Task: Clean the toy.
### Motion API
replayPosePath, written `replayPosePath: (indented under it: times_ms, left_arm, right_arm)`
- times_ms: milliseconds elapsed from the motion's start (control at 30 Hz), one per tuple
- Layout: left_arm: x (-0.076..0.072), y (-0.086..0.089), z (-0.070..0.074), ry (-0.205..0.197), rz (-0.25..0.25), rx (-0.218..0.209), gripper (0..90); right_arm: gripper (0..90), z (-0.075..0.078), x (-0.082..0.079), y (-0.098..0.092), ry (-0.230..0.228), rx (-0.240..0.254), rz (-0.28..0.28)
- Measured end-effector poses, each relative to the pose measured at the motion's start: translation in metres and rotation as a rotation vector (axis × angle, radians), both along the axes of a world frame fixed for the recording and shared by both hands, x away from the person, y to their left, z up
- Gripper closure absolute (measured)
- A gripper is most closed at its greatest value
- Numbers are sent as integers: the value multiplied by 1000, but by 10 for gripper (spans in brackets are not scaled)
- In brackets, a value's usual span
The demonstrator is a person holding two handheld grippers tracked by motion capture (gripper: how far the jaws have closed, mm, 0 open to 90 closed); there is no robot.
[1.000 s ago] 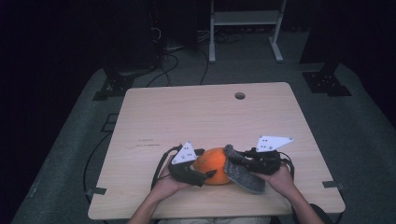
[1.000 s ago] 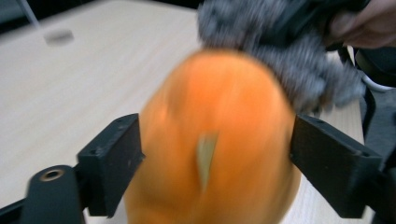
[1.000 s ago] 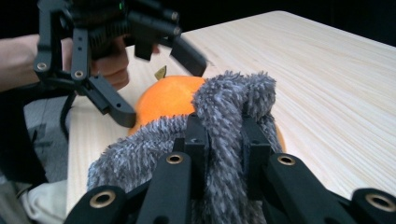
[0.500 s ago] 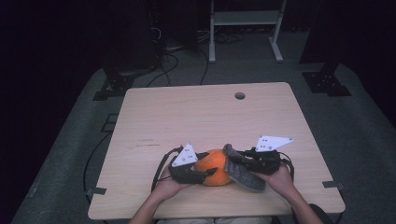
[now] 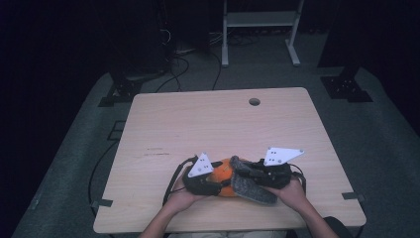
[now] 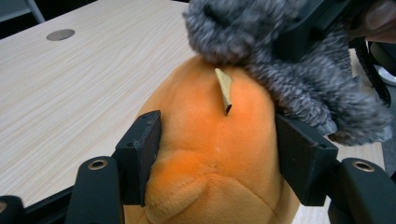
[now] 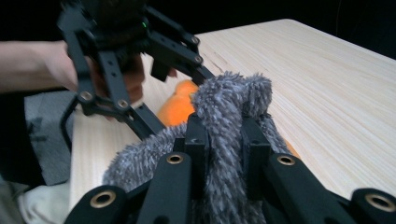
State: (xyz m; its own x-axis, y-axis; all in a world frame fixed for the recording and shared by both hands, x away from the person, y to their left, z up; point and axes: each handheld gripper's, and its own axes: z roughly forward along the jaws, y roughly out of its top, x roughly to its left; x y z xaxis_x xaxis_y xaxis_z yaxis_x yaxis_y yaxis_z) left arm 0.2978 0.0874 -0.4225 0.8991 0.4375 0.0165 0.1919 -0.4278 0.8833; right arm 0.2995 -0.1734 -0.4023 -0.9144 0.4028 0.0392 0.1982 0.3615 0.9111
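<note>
1 soft orange plush toy [image 6: 219,154] w/ 1 fuzzy grey plush part [image 7: 229,116], 2 grippers, all near the front edge of the light wooden table [image 5: 198,119]; rest of top bare, room toward back edge. Left gripper [image 6: 217,154]: jaws just closing/easing, pressed on orange body's sides. Right gripper [image 7: 224,140]: jaws clamped on grey fuzz.
</note>
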Motion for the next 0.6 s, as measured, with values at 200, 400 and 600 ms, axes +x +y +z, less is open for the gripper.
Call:
replayPosePath:
  times_ms: [200, 400, 600]
  left_arm:
    - [7, 6, 3, 86, -35, -52, 229]
    - [0, 1, -1, 25, -27, 21, 314]
    - [6, 5, -2, 95, -87, -55, 240]
  right_arm:
    - [765, -7, 13, -19, 54, 3, -80]
    - [764, -1, 2, -5, 0, -1, -17]
    - [764, -9, 15, -23, 42, -27, -114]
